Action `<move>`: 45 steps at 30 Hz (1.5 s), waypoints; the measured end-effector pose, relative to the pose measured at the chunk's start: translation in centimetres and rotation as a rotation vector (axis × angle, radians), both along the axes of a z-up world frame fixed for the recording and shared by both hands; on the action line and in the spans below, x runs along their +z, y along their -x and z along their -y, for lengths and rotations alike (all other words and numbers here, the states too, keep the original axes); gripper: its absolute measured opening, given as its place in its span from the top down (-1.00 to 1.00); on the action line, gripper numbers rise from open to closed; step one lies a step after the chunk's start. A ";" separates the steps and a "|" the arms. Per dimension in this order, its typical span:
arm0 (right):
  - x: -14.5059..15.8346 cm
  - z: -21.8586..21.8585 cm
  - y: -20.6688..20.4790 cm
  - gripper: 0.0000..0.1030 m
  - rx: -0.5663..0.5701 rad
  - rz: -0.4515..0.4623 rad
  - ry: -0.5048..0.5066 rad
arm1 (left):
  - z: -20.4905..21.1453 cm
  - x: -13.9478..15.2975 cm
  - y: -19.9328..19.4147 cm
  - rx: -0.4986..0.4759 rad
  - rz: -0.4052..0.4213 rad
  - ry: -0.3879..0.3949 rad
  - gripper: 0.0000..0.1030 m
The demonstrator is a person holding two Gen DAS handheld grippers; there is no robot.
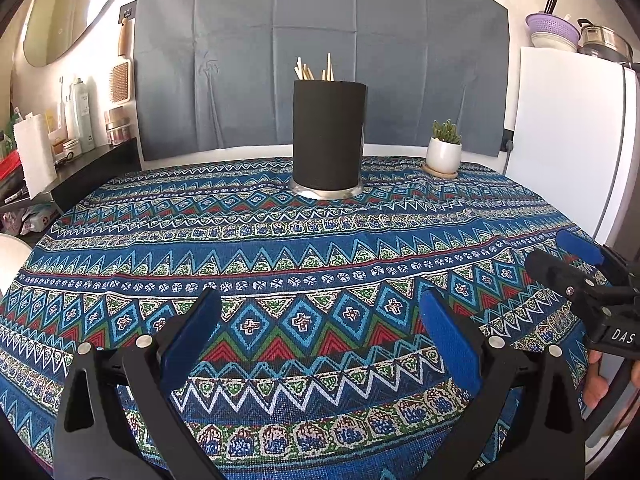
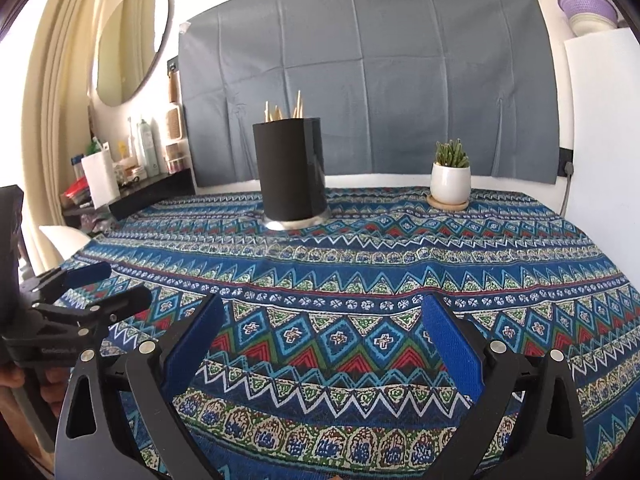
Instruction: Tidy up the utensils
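left gripper: jaws spread wide, nothing between the blue pads, hovering low over the near part of the table; also seen side-on at the left edge of the right wrist view, jaws apart there too
right gripper: released, wide gap, nothing held, over the near edge of the cloth; in the left wrist view it shows at the far right, fingers parted
hands: fingers of a hand wrapped on the right gripper's handle; part of the other hand at the left gripper's handle
utensil holder: black cylinder on a shiny metal base, upright, toward the far centre of the table
utensils: light wooden sticks, tips poking above the holder's rim; cannot tell the exact type
tablecloth: blue patterned, covers the table; no loose utensils seen on it
potted plant: small succulent in a white pot on a round coaster, right of the holder, well apart from it
backdrop: grey sheet on the wall behind the table
fridge: white, right of the table
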State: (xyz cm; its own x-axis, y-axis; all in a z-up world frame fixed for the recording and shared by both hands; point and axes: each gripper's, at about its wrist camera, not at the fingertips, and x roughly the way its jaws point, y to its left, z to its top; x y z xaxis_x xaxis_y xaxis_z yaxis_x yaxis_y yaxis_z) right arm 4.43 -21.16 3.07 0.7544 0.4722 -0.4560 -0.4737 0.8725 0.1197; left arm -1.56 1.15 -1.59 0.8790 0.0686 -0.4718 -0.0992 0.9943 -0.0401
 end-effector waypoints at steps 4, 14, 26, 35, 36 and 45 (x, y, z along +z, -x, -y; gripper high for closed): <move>-0.1 0.0 0.1 -0.84 0.001 0.003 0.001 | -0.1 -0.1 0.0 0.002 -0.007 0.012 -0.88; -0.3 -0.3 0.1 -0.84 0.002 0.005 0.018 | 0.1 -0.2 -0.1 0.004 -0.023 -0.001 -0.88; -0.3 0.0 -0.1 -0.84 -0.006 -0.003 0.007 | 0.3 -0.3 0.0 -0.005 -0.024 0.002 -0.88; -0.3 0.1 0.1 -0.84 -0.012 0.005 0.007 | 0.3 -0.3 0.0 -0.007 -0.024 0.000 -0.88; -0.3 0.1 0.1 -0.84 -0.012 0.005 0.007 | 0.3 -0.3 0.0 -0.007 -0.023 -0.002 -0.88; -0.2 0.1 0.1 -0.84 -0.012 0.008 0.006 | 0.5 -0.3 0.0 -0.010 -0.024 -0.004 -0.88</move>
State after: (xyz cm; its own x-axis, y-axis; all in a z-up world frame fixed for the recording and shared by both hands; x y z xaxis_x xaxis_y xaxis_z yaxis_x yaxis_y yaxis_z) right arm 4.29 -21.21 2.84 0.7636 0.4604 -0.4527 -0.4643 0.8787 0.1106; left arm -1.56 0.68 -1.87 0.8683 0.0620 -0.4922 -0.0905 0.9953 -0.0343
